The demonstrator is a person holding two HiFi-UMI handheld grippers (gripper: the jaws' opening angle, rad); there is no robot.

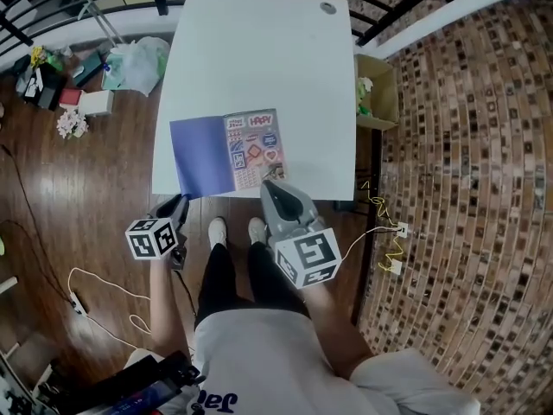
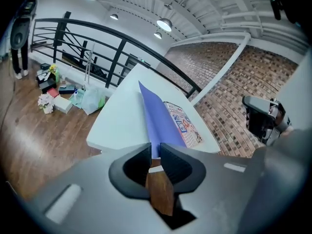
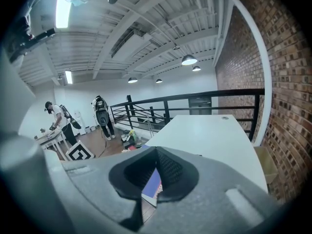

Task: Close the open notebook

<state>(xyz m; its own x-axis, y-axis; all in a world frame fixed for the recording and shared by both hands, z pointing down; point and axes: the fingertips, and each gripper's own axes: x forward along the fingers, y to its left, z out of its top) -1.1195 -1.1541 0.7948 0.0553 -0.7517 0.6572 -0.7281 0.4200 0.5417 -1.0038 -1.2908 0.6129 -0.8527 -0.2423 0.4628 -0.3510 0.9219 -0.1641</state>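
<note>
The open notebook (image 1: 229, 152) lies flat at the white table's (image 1: 259, 50) near edge, with a blue page (image 1: 203, 156) on the left and a sticker-patterned cover (image 1: 257, 145) on the right. My left gripper (image 1: 181, 204) hangs just off the table edge by the notebook's near left corner. In the left gripper view the jaws (image 2: 155, 152) stand a narrow gap apart, holding nothing, with the blue page (image 2: 153, 116) ahead. My right gripper (image 1: 272, 184) is over the notebook's near right corner. Its jaws (image 3: 156, 152) meet at the tips, and a bit of the notebook (image 3: 152, 186) shows below.
A cardboard box (image 1: 378, 89) stands against the table's right side. Bags and clutter (image 1: 138, 63) lie on the wooden floor at the left, with cables (image 1: 104, 292) nearer. A black railing (image 3: 195, 101) runs behind the table. The person's legs (image 1: 233, 275) stand at the table's front.
</note>
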